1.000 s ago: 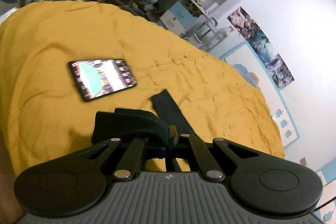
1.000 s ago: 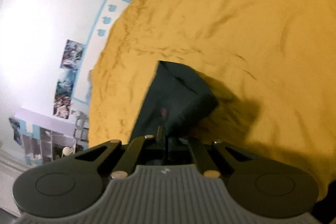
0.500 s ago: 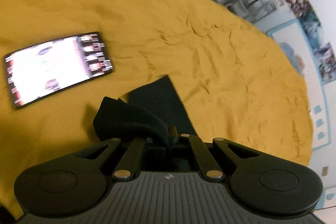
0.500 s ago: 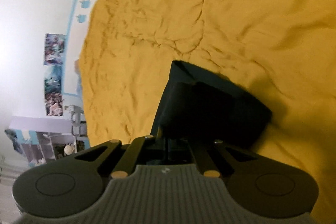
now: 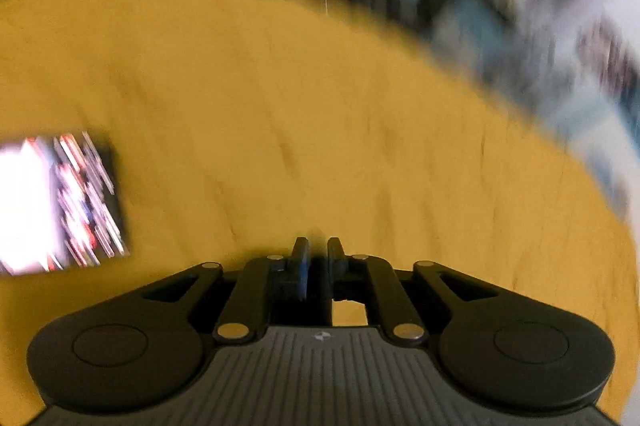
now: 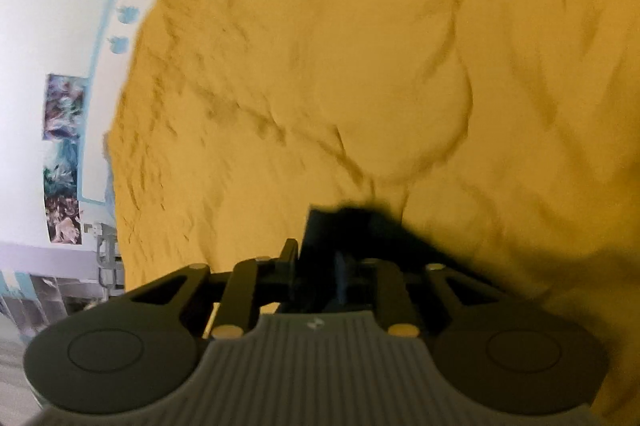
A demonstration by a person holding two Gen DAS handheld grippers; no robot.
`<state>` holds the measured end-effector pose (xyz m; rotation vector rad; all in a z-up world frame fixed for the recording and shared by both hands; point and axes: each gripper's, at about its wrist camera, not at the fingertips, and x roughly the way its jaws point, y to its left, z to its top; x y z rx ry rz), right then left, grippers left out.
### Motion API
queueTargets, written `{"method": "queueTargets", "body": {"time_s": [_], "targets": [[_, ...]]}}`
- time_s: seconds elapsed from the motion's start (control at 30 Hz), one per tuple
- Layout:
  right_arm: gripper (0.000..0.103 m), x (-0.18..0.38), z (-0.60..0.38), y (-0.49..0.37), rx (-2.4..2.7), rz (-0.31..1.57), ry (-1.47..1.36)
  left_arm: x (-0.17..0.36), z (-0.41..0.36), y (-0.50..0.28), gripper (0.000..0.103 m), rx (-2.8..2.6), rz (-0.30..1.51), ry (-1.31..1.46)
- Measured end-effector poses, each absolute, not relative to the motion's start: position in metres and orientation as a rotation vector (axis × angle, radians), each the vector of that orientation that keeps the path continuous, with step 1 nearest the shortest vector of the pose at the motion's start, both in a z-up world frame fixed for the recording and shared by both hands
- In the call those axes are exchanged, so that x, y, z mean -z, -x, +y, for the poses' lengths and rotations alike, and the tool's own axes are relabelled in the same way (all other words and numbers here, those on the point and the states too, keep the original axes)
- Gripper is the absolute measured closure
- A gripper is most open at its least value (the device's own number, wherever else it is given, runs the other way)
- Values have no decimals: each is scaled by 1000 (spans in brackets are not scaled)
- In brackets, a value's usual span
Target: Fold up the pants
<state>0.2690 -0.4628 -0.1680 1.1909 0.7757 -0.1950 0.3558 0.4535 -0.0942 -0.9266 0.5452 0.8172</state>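
My left gripper (image 5: 318,246) hovers over the yellow bedspread (image 5: 280,98), its fingers slightly parted with nothing between them; this view is blurred. A lit smartphone (image 5: 56,206) lies on the spread to its left. On my right gripper (image 6: 316,250), the black pants (image 6: 352,230) bunch around the fingertips on the spread, but I cannot tell whether the fingers clamp the cloth.

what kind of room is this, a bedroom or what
Probably a bedroom or a child's room: a wide yellow bedspread fills both views, posters hang on the white wall, and open shelving stands beside it. A lit phone lies on the spread.
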Motion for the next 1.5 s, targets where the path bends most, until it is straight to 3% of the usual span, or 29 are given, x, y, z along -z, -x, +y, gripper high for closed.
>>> {"method": "queueTargets", "body": {"time_s": [0.03, 0.13, 0.27, 0.5, 0.7, 0.73, 0.83, 1.03, 1.17, 1.27, 1.5], "targets": [[81, 158, -461, -264, 200, 755, -1106, 86, 453, -347, 80, -852, 513, 871], [81, 133, -452, -252, 167, 725, -930, 73, 440, -330, 79, -799, 588, 741], [80, 108, -402, -227, 19, 738, -688, 78, 399, -296, 67, -570, 721, 668], [78, 106, -266, -172, -282, 783, -266, 114, 352, -266, 65, -404, 783, 659], [76, 114, -174, -131, -502, 761, -46, 141, 376, -280, 63, -420, 749, 802], [75, 116, -166, -128, -513, 766, -34, 149, 385, -280, 63, -419, 742, 868], [75, 126, -150, -117, -496, 769, 69, 163, 406, -269, 99, -394, 648, 1094], [75, 127, -137, -90, -500, 739, 274, 141, 410, -227, 100, -386, 536, 1093], [75, 132, -140, -100, -504, 789, 248, 161, 416, -235, 99, -456, 676, 1001], [75, 139, -141, -107, -500, 838, 242, 166, 417, -232, 97, -458, 664, 1018], [75, 121, -146, -106, -498, 903, 242, 119, 392, -219, 90, -616, 639, 769]]}}
